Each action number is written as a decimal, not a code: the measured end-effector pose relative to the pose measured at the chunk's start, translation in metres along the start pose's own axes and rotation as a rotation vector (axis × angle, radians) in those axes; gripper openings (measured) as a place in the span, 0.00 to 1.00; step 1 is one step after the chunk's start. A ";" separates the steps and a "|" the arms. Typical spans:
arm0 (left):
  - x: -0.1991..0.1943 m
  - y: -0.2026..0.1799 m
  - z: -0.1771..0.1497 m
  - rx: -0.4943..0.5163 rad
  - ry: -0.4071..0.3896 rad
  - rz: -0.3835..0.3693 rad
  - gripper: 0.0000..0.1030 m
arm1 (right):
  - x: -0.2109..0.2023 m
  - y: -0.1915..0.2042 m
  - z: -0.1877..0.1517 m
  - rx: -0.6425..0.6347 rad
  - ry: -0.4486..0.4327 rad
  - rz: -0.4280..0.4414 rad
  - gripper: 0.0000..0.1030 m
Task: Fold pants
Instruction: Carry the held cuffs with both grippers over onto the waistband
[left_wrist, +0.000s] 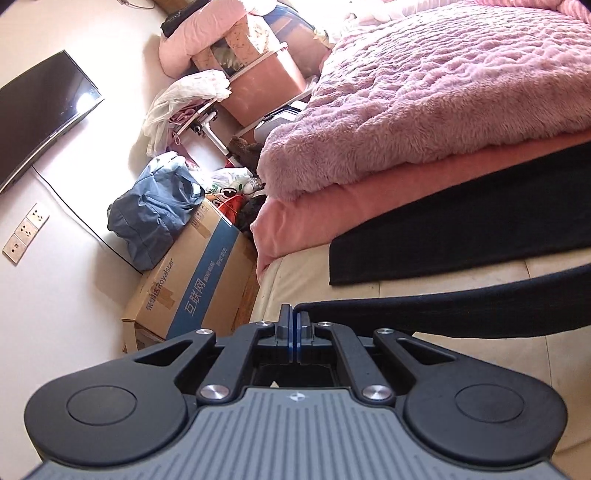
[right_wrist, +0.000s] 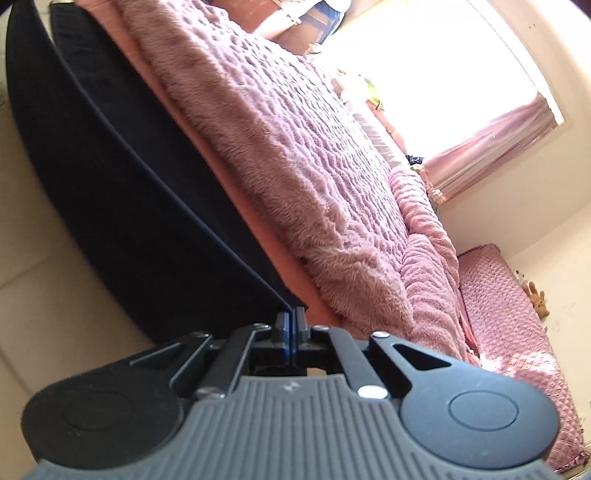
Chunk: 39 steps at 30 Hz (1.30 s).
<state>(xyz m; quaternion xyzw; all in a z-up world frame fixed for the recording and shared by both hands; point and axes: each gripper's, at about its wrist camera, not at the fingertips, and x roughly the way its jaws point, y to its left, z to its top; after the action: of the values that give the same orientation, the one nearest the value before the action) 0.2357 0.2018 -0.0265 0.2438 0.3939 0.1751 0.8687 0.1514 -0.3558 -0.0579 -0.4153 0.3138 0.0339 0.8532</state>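
The black pants (left_wrist: 461, 225) lie along the cream mattress edge, and a lifted black edge of them (left_wrist: 480, 306) runs right from my left gripper (left_wrist: 294, 319). That gripper is shut on the edge and holds it above the mattress. In the right wrist view the pants (right_wrist: 122, 192) stretch up-left as a raised fold over a lower layer. My right gripper (right_wrist: 291, 321) is shut on the pants' corner.
A fluffy pink blanket (left_wrist: 443, 96) over a pink sheet (left_wrist: 332, 210) covers the bed behind the pants. A cardboard box (left_wrist: 195, 284), a blue bag (left_wrist: 155, 210) and clutter stand on the floor at the left. A wall TV (left_wrist: 40, 114) hangs at the left. A bright window (right_wrist: 443, 74) is at the far right.
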 end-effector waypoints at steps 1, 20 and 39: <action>0.009 0.000 0.008 0.001 0.011 0.007 0.01 | 0.013 -0.006 0.008 0.011 0.003 0.006 0.00; 0.189 -0.074 0.108 0.086 0.218 -0.036 0.01 | 0.247 -0.024 0.071 0.105 0.140 0.110 0.00; 0.236 -0.080 0.097 0.054 0.211 -0.117 0.22 | 0.291 0.007 0.062 0.135 0.228 0.153 0.05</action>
<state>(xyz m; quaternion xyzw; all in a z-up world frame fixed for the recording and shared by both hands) 0.4672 0.2256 -0.1570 0.2240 0.5011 0.1381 0.8244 0.4140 -0.3645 -0.1986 -0.3330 0.4409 0.0302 0.8330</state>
